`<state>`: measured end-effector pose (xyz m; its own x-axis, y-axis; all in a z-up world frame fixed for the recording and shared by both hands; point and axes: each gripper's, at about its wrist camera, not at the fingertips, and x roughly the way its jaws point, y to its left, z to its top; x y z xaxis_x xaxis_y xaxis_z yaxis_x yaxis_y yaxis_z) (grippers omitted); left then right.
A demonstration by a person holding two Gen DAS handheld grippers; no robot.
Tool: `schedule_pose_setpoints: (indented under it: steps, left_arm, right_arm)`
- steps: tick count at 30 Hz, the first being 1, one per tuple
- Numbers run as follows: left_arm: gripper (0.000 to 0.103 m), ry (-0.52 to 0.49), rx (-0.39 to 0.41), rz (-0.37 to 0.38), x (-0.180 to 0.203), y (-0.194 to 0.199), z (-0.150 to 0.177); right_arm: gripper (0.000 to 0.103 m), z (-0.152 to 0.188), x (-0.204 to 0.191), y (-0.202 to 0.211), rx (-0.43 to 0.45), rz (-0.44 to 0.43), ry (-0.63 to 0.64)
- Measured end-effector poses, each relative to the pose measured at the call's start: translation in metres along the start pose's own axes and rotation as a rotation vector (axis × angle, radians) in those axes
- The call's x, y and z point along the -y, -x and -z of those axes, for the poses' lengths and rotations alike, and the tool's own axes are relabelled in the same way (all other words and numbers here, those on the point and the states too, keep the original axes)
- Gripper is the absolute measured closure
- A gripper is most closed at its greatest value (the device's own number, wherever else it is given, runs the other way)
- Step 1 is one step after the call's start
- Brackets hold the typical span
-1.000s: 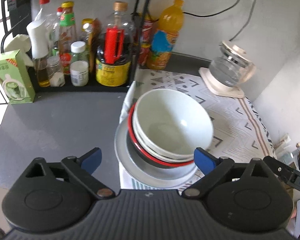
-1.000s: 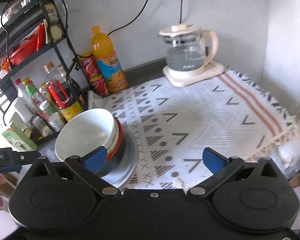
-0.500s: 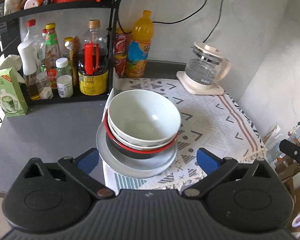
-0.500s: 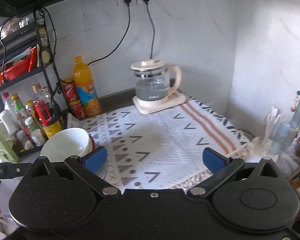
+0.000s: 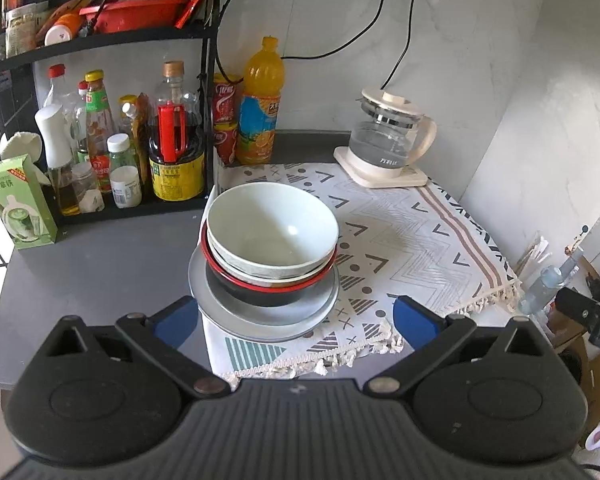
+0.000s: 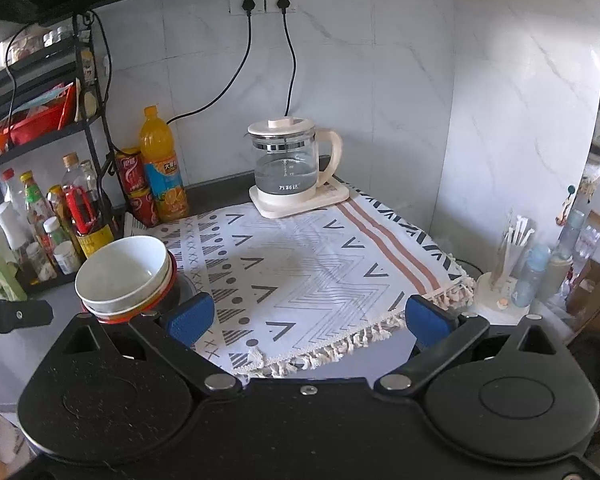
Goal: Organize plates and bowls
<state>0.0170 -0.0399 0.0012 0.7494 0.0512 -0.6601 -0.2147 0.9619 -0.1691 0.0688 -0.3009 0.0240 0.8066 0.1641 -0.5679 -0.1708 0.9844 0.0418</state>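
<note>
A pale green bowl [image 5: 272, 228] is nested in a second light bowl and a red-rimmed black bowl [image 5: 268, 286], all stacked on a grey plate [image 5: 260, 320] at the left edge of the patterned cloth. My left gripper [image 5: 296, 320] is open, held back from the stack over the table's front edge, nothing between its fingers. In the right wrist view the same bowl stack [image 6: 124, 276] stands at lower left. My right gripper [image 6: 308, 318] is open and empty, above the cloth's fringed front edge, to the right of the stack.
A patterned cloth [image 6: 320, 272] covers the right part of the grey table [image 5: 80, 264]. A glass kettle [image 6: 292, 168] stands at the back. Sauce bottles fill a black rack [image 5: 100, 128] at left, with an orange drink bottle [image 5: 260, 104] and a green carton [image 5: 16, 204].
Both grippers have pulled back and up from the bowl stack, which now looks smaller and farther away. The stack has not moved. Both grippers stay open.
</note>
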Motion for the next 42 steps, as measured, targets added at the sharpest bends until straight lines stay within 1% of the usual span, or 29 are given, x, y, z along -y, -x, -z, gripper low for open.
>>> schedule_pose_setpoints:
  steps: [2,4,7,11,16,17,19,21,23,29,33,42]
  left_arm:
    - [0.001,-0.009,-0.003,-0.004,-0.001,0.002,0.001]
    - [0.001,-0.025,0.003,0.007,-0.002,0.004,0.002]
    - [0.001,-0.039,-0.002,0.008,-0.005,0.007,0.005]
    - [0.001,-0.058,0.019,0.007,-0.009,0.014,0.009]
    - [0.001,-0.048,0.033,0.016,-0.010,0.023,0.016]
    - [0.001,-0.052,0.038,0.017,-0.009,0.024,0.018]
    - [0.001,-0.060,0.043,0.016,-0.008,0.028,0.023]
    - [0.001,-0.053,0.043,0.018,-0.008,0.031,0.028]
    - [0.001,-0.057,0.041,0.026,-0.008,0.035,0.034]
    - [0.001,-0.046,0.046,0.026,-0.008,0.045,0.046]
    - [0.001,-0.034,0.038,0.030,-0.009,0.048,0.050]
    - [0.001,-0.031,0.054,0.036,-0.009,0.054,0.052]
  right_arm:
    - [0.000,0.002,-0.003,0.002,-0.001,-0.018,-0.002]
    - [0.000,0.005,-0.006,0.003,0.001,-0.031,0.005]
    - [0.000,0.009,-0.015,0.006,-0.017,-0.048,0.022]
    - [0.000,0.018,-0.022,0.011,-0.016,-0.040,0.030]
    - [0.000,0.029,-0.023,0.017,0.004,-0.040,0.030]
    - [0.000,0.031,-0.024,0.017,-0.003,-0.034,0.036]
    - [0.000,0.032,-0.023,0.017,-0.022,-0.051,0.026]
    - [0.000,0.033,-0.023,0.020,-0.021,-0.062,0.025]
    - [0.000,0.034,-0.025,0.024,-0.016,-0.053,0.037]
    - [0.000,0.037,-0.025,0.030,-0.015,-0.063,0.042]
    - [0.000,0.037,-0.023,0.031,-0.020,-0.062,0.032]
    - [0.000,0.038,-0.024,0.036,-0.016,-0.062,0.040]
